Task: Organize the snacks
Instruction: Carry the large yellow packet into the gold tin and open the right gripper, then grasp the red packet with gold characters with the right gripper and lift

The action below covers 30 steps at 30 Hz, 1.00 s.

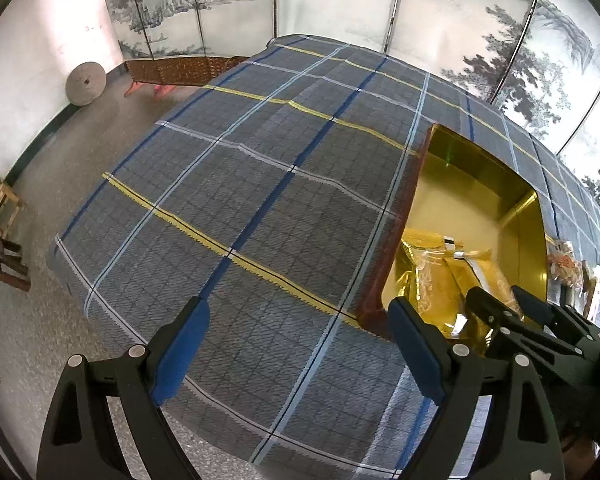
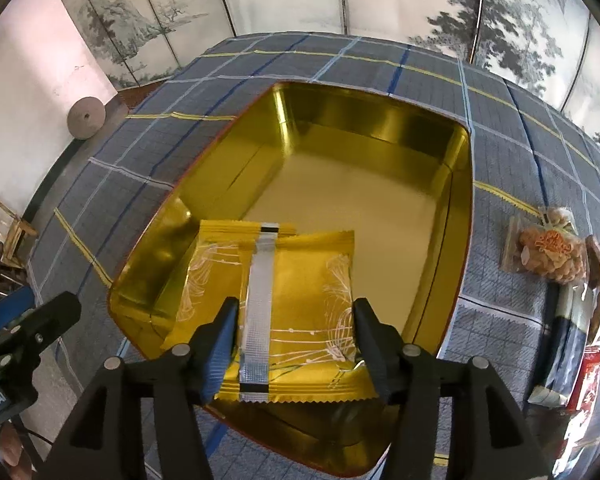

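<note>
Right wrist view: the right gripper [image 2: 292,332] has its fingers [image 2: 220,340] straddling a gold snack packet [image 2: 300,292], one either side of it. The gap on the right side looks slim, and I cannot say for sure whether the pads still touch the wrapper; my reading is that the packet is let go or nearly so. It lies seam-up with its silver strip facing the camera, resting over the near rim of the gold tin [image 2: 380,184] and partly on top of a second gold packet [image 2: 224,248] that sits in the tin's near left corner. Most of the tin's floor is bare. Beyond the tin on the right, a clear bag of brown biscuits [image 2: 548,252] and other wrapped snacks [image 2: 592,360] wait on the plaid tabletop [image 2: 500,100].

Left wrist view shows the left gripper [image 1: 296,344] with fingers [image 1: 180,344] spread wide over bare cloth, holding nothing, just left of the tin.

Risks, as I judge them: the top packet overhangs the rim, so it could tip out or slide onto the cloth once freed. A pad dragging on the wrapper as the gripper lifts away could pull it back out. Stacking askew may also crowd the corner while the rest of the tin goes unused.
</note>
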{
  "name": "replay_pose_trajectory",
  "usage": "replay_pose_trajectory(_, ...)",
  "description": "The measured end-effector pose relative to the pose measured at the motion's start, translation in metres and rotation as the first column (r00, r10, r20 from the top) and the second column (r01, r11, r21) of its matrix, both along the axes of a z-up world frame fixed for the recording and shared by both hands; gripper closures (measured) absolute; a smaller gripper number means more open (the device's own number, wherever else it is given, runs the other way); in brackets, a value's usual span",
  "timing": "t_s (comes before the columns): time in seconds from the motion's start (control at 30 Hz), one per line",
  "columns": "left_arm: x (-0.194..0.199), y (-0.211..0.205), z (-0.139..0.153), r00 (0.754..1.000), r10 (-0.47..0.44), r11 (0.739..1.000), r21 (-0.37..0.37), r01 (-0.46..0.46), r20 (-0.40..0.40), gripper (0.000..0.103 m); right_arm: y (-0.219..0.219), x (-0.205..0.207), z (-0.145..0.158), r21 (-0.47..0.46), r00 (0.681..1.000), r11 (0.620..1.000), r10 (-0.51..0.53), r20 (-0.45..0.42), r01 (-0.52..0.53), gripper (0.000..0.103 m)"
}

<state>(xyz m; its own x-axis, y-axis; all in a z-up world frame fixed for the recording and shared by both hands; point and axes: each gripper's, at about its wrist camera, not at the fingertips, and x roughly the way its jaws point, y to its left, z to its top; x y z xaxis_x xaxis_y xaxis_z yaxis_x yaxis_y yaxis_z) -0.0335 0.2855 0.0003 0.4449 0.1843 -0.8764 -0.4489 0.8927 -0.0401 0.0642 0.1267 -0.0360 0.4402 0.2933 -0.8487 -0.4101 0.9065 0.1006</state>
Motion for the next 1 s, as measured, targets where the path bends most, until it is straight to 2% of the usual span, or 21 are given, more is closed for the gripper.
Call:
replay_pose_trajectory(0.23, 0.002, -0.009, 0.010, 1.000, -0.015, 1.000, 0.011, 0.014, 0.021, 0.015, -0.012, -0.009, 0.021, 0.046, 0.999, 0.999, 0.019, 0.041, -0.021, 0.043)
replay_pose_trajectory(0.37, 0.007, -0.025, 0.012, 0.999, -0.045, 0.999, 0.008, 0.045, 0.023, 0.015, -0.034, -0.016, 0.037, 0.057, 0.996, 0.998, 0.017, 0.087, -0.022, 0.043)
replay_pose_trajectory(0.6, 0.020, -0.074, 0.016, 0.987, -0.162, 0.987, 0.018, 0.162, 0.023, 0.015, -0.113, -0.019, 0.052, 0.035, 0.987, 0.997, -0.077, 0.139, 0.073, 0.043)
replay_pose_trajectory(0.8, 0.034, -0.116, 0.017, 0.967, -0.255, 0.967, 0.026, 0.255, 0.018, 0.015, -0.201, -0.015, 0.046, -0.042, 0.970, 0.978, -0.197, 0.140, 0.205, 0.043)
replay_pose_trajectory(1.0, 0.045, -0.156, 0.014, 0.941, -0.338, 0.941, 0.025, 0.338, 0.000, 0.014, -0.257, -0.013, 0.015, -0.110, 0.963, 0.958, -0.261, 0.059, 0.266, 0.043)
